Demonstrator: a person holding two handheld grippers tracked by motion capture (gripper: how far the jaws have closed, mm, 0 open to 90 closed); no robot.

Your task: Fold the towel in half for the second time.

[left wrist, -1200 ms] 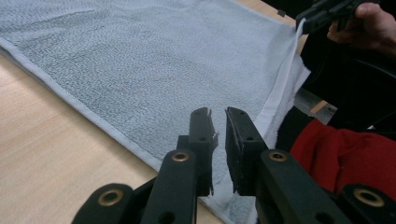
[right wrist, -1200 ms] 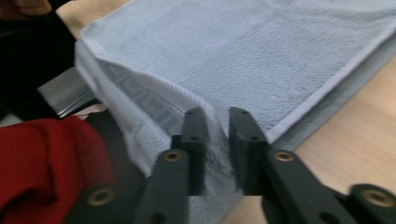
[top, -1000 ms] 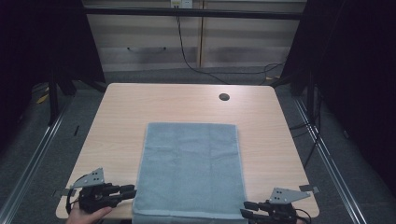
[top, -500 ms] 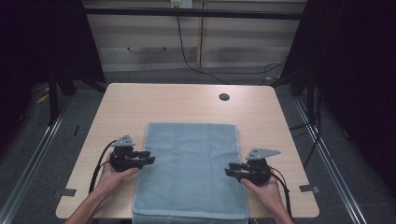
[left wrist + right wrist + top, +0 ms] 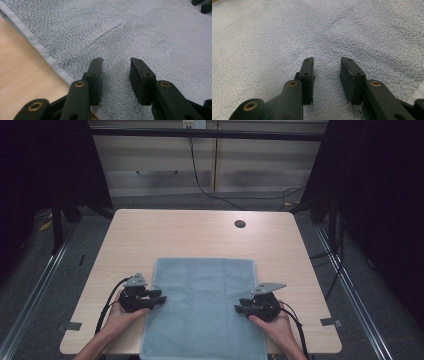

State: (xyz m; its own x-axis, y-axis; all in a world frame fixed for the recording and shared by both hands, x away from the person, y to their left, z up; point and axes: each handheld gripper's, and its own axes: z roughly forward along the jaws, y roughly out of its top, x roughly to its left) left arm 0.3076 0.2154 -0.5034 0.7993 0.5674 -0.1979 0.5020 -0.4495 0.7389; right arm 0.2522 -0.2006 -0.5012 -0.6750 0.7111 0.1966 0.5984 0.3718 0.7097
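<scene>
Standing apart with nothing between them, the jaws of the left gripper (image 5: 116, 75) are seen just inside the towel's (image 5: 202, 305) hemmed left edge, the pile showing bare in the gap. No cloth is pinched. The left jaws opened within the last second and then held about steady. The right gripper (image 5: 327, 75) is likewise held open over plain terry, its jaws having just been opening a little further, and nothing is caught there either.

In the high view the left gripper (image 5: 159, 299) is placed at the towel's left border and the right gripper (image 5: 240, 308) at its right border, the two pointed inward at each other, about level. Such a mirrored placement is probably chosen so that both sides can be gripped together and the cloth lifted or folded evenly.

The blue-grey towel is spread flat on the near half of the wooden table (image 5: 200, 235), its near edge hanging at the table's front. A small dark round hole (image 5: 240, 224) is seen well beyond it.
</scene>
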